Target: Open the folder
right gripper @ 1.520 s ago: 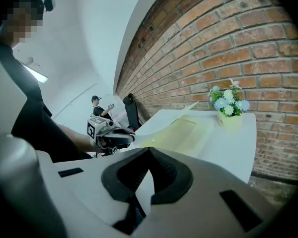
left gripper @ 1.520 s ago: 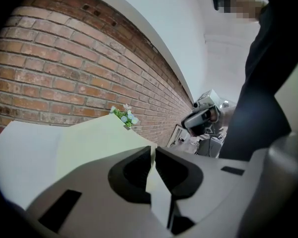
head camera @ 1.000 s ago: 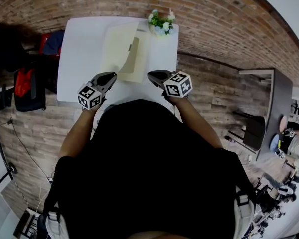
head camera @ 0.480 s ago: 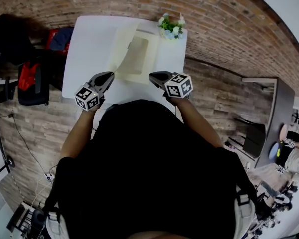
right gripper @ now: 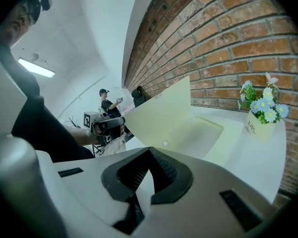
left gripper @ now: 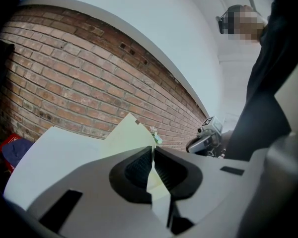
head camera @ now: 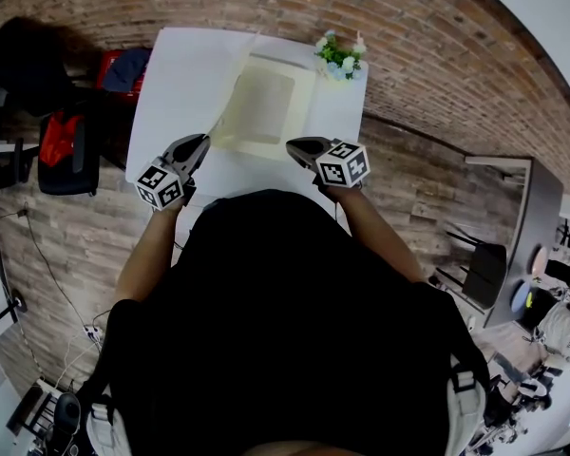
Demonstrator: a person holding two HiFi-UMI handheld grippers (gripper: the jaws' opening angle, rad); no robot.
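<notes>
On the white rectangular table (head camera: 171, 84) the pale yellow card folder (head camera: 266, 103) lies toward the table's far edge, its long axis running from my edge of the table to the far one; its cover (left gripper: 126, 133) stands raised over the table's left half. My left gripper (head camera: 201, 142) is clenched on the cover's near corner, so I judge it the hand to swing the cover on toward the table's left side; my right gripper (head camera: 293, 144) hovers at the table's near edge, jaws together on nothing I can see.
</notes>
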